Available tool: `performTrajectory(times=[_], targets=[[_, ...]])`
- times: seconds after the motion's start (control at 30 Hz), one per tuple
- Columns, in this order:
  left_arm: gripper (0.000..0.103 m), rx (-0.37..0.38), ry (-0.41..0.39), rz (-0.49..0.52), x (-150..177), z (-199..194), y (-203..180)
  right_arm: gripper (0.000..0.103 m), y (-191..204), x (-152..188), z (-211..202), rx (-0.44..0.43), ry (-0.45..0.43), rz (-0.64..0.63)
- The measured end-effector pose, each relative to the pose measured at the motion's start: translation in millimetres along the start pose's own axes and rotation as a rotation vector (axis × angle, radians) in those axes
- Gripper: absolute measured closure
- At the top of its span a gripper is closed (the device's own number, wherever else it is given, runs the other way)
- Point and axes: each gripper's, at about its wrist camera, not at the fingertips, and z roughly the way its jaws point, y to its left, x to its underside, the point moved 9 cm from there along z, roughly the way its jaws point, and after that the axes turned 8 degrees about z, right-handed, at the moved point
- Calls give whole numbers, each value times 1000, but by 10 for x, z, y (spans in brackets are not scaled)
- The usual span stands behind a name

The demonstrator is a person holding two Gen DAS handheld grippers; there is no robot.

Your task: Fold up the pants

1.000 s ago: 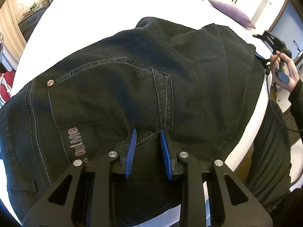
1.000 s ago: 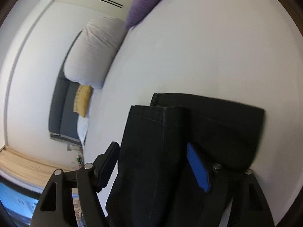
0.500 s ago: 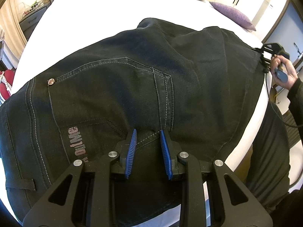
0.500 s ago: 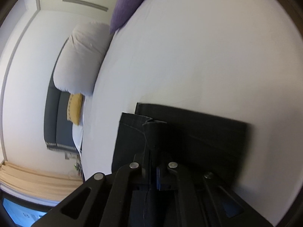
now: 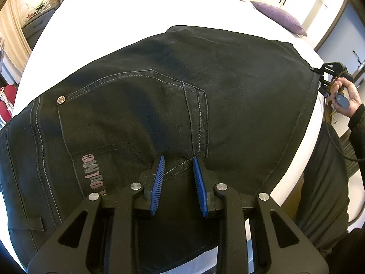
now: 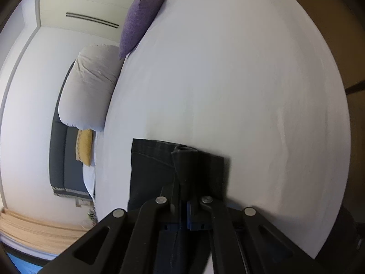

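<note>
Two sets of tongs are at work on one pair of black pants [image 5: 173, 105]; the left gripper [image 5: 178, 166] points steeply down at the seat of the garment, its blue-padded fingers [image 5: 158, 178] standing a little apart with a ridge of denim and a stitched seam between them, though whether the pads truly pinch that ridge or merely rest on it cannot be told from the left wrist view; the right gripper [image 6: 184, 196] is clenched, its jaws brought together on a bunched fold of the hem end, which pokes out beyond the tips as a small dark roll; seen from the left wrist view, the right gripper [image 5: 325, 77] sits at the far right edge of the cloth, and a hand [image 5: 344, 98] in a dark sleeve holds it.

The pants lie spread across a white bed [image 5: 118, 16], back pocket up, with a copper rivet [image 5: 61, 100] at the pocket corner and pinkish lettering [image 5: 93, 171] lower down; the near edge hangs just over the side of the mattress; in the right wrist view the hem end [image 6: 150, 166] lies flat on the sheet [image 6: 228, 80]; a purple cushion [image 6: 141, 16] and a pale pillow [image 6: 89, 86] rest at the head of the bed, with a yellow cushion [image 6: 84, 147] beside them.
</note>
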Motion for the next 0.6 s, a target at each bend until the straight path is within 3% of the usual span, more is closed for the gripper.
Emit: performTrajectory(times=[0.3, 0.6], targets=[[78, 7, 0, -4, -11, -13, 16, 101, -54, -27, -94, 19, 0, -5], [78, 23, 2, -1, -17, -49, 55, 102, -26, -64, 56, 62, 64, -79]])
